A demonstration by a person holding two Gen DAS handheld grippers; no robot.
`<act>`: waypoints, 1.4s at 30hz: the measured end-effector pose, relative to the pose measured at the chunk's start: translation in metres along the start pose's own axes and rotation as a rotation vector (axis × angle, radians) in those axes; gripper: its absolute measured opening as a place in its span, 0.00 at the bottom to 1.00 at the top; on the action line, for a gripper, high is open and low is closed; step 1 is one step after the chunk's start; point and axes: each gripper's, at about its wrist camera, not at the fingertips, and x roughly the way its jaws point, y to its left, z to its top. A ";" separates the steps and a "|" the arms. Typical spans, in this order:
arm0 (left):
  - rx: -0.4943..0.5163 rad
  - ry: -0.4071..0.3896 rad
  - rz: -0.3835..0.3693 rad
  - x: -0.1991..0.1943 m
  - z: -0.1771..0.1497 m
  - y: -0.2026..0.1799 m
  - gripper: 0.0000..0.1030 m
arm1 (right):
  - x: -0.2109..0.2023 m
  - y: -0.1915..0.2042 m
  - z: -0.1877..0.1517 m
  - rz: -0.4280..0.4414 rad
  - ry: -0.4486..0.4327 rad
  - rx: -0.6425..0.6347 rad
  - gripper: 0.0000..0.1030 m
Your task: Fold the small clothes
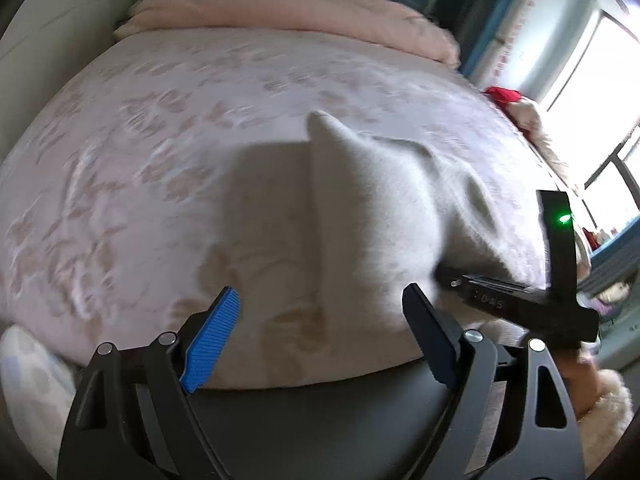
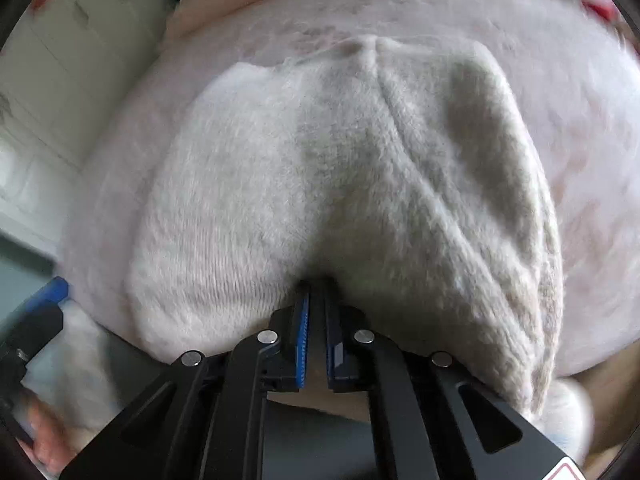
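A small fuzzy white knit garment is lifted above the bed. My right gripper is shut on its near edge, and the cloth hangs away from the jaws in folds. In the left wrist view the same garment hangs to the right, held by the right gripper's black body. My left gripper is open and empty, its blue pad and dark pad wide apart, just left of and below the hanging cloth.
The bed has a pale floral bedspread with a pink folded quilt at the far end. A window is at the right, white cabinets at the left. Red items lie near the bed's right edge.
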 end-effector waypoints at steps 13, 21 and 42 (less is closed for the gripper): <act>0.085 0.109 0.001 0.072 0.016 -0.057 0.79 | -0.044 -0.063 0.020 -0.101 -0.120 0.135 0.00; 0.099 0.134 0.065 0.088 0.011 -0.055 0.82 | -0.057 -0.025 0.070 -0.093 -0.189 0.078 0.06; 0.058 0.117 0.031 0.056 0.005 -0.041 0.83 | -0.014 -0.040 0.003 -0.210 -0.037 -0.016 0.00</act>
